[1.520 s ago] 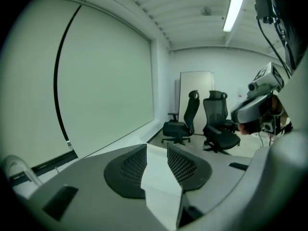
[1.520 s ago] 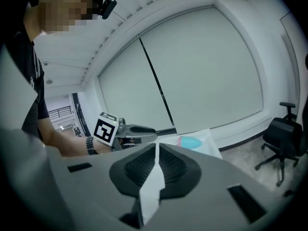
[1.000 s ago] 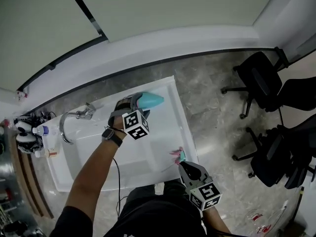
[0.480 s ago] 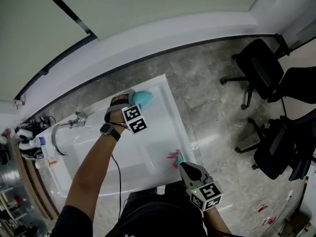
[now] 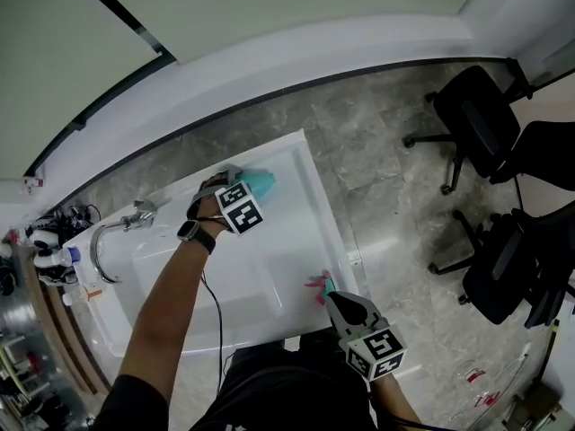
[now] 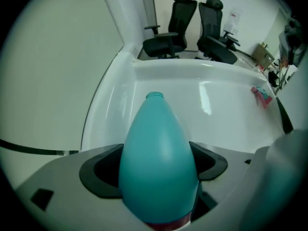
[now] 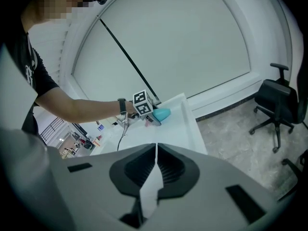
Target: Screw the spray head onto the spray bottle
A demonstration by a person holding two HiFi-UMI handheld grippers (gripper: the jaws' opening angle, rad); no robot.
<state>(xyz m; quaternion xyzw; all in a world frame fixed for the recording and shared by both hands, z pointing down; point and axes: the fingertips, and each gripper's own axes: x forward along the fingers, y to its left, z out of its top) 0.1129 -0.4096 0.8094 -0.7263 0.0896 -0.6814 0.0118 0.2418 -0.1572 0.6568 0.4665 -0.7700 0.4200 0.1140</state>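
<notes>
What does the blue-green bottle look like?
It is a smooth teal plastic bottle, egg-shaped, wide at the base and narrowing to a small open neck with nothing screwed on. A reddish band shows at its base. It sits between the jaws of the left gripper, which have just been opening, at the far corner of the white sink.

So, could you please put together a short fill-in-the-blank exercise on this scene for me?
1. The spray bottle is ___ in colour.
2. The pink spray head is not screwed on; it lies in the white ___, just ahead of the right gripper.
3. The right gripper's jaws are ___, with nothing between them.
Missing words: teal; sink; shut.
</notes>
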